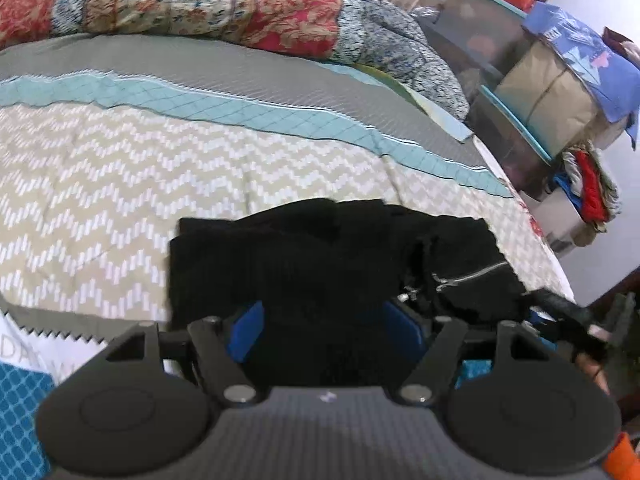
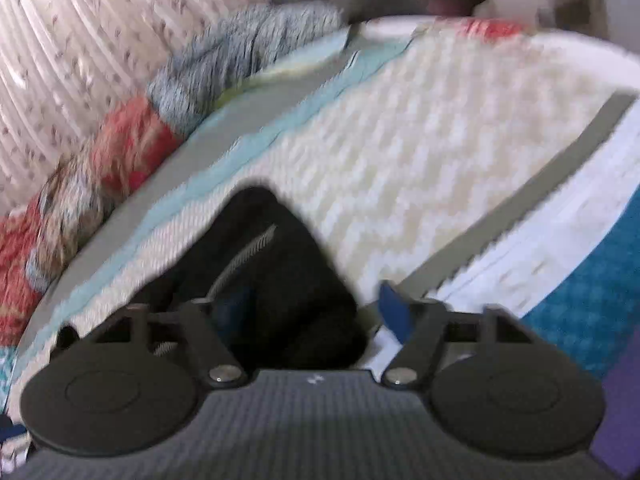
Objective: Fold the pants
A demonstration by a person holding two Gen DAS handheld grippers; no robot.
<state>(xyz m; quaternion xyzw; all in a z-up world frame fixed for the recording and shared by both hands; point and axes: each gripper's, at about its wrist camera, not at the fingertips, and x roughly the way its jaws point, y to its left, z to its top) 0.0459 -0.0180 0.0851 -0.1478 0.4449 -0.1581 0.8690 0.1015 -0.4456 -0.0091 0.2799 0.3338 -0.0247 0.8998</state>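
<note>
Two grippers over black pants [image 1: 320,256] bunched on a chevron bedspread [image 1: 100,184]. Left gripper [image 1: 324,328]: blue pads [image 1: 248,332] spread wide, pants fabric lying between them, nothing pinched. Silver zipper [image 1: 472,276] shows at the right of the pile. Right gripper [image 2: 316,316]: fingers also wide apart, left pad over the pants, right pad [image 2: 394,312] over bare bedspread; view blurred, so contact unclear. Patchwork quilt [image 1: 192,4] heaped at the far side. Stacked bins [image 1: 504,80] off the bed's right.
</note>
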